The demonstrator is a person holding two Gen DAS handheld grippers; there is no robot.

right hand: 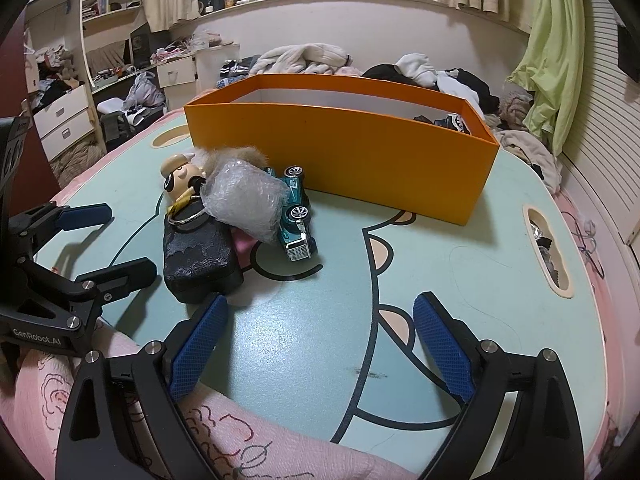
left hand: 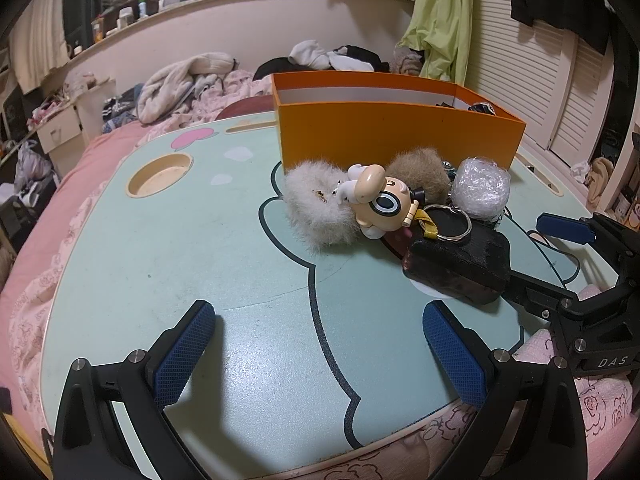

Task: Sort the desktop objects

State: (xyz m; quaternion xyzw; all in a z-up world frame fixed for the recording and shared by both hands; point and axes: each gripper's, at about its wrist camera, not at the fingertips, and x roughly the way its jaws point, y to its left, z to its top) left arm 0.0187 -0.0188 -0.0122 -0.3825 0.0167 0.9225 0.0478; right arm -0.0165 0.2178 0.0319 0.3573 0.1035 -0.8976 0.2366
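A small heap lies on the mint lap table (left hand: 168, 264) in front of the orange box (left hand: 400, 136): a white fluffy pompom (left hand: 316, 208), a cartoon figure keychain (left hand: 380, 204), a brown pompom (left hand: 420, 172), a plastic-wrapped bundle (left hand: 482, 188) and a black case (left hand: 456, 268) with a key ring. The right wrist view adds a teal toy car (right hand: 296, 216) beside the bundle (right hand: 244, 204). My left gripper (left hand: 320, 352) stands open over bare table, short of the heap. My right gripper (right hand: 320, 348) is open and empty too, with the black case (right hand: 200, 256) just past its left finger.
The orange box (right hand: 360, 160) holds some dark items at its right end. The table has a round cup recess (left hand: 160, 178) at the left and a slot (right hand: 548, 252) at the right. Pink bedding surrounds the table; clothes are piled behind the box.
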